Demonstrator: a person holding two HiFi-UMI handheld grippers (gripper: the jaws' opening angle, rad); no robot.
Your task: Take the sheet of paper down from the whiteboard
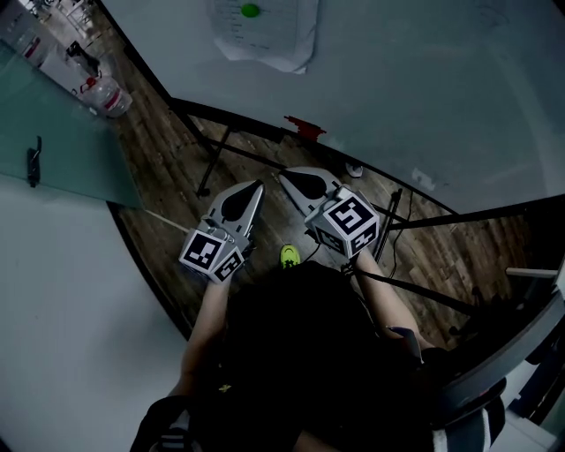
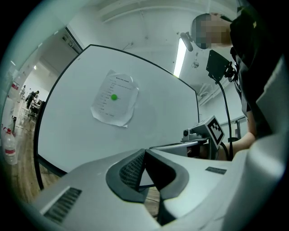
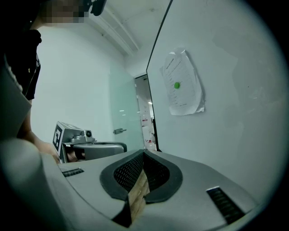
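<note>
A white sheet of paper (image 1: 265, 31) with printed lines hangs on the whiteboard (image 1: 424, 79), pinned by a round green magnet (image 1: 251, 11). The same sheet of paper (image 2: 114, 98) and green magnet (image 2: 114, 97) show in the left gripper view, and the sheet of paper (image 3: 183, 83) sits upper right in the right gripper view. My left gripper (image 1: 259, 185) and right gripper (image 1: 283, 176) are side by side, well short of the board and below the sheet. Both are shut with nothing between the jaws.
The whiteboard stands on a black frame (image 1: 229, 141) with legs over a wooden floor (image 1: 168, 141). A red clip-like object (image 1: 305, 128) rests on its lower ledge. A glass partition (image 1: 53, 132) and a water bottle (image 1: 106, 95) are at the left. A cable (image 1: 397, 212) hangs at right.
</note>
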